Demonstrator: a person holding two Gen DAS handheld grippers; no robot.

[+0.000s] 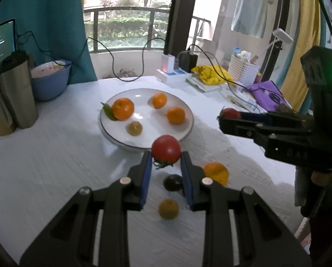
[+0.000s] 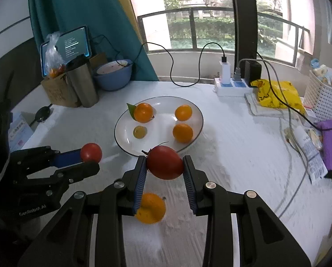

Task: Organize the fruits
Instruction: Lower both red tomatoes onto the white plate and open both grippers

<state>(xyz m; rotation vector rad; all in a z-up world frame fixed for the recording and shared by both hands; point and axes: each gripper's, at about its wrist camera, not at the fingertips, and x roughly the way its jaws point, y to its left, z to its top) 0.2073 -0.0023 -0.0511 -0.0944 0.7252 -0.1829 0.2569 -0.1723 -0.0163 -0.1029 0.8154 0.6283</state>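
Both grippers are holding red fruit above the counter (image 2: pixel 243 155), which is wearing a white, finely ribbed cloth. The left gripper (image 1: pixel 166 155) is clamping a round, glossy tomato (image 1: pixel 166 148) between its blue ribbed pads, green stalk hanging below. The right gripper (image 2: pixel 165 165) is squeezing a bigger, egg-shaped red fruit (image 2: pixel 165 162), dark stem poking up at the left, its jaws standing wider to fit it.

The shallow white plate (image 2: pixel 195 109) with its thin dark rim is sitting just beyond both grippers. It is carrying three smooth oranges, the largest orange (image 2: pixel 143 112) with a green leaf (image 2: pixel 131 109) tucked beside it, plus one small dull yellowish fruit (image 2: pixel 140 132).

The left wrist view is showing what is lying on the cloth under its gripper: a loose orange (image 1: pixel 216 173) just right of the right finger, a small yellow-green fruit (image 1: pixel 168 209) between the fingers, and a dark round blur I cannot identify. The right wrist view is catching only that orange beneath its own left pad, but it alone is showing a clear bag of small oranges (image 2: pixel 53 66) at the back left.

A brushed steel tumbler (image 2: pixel 82 82) and a blue bowl (image 2: pixel 112 75) are standing behind the plate.
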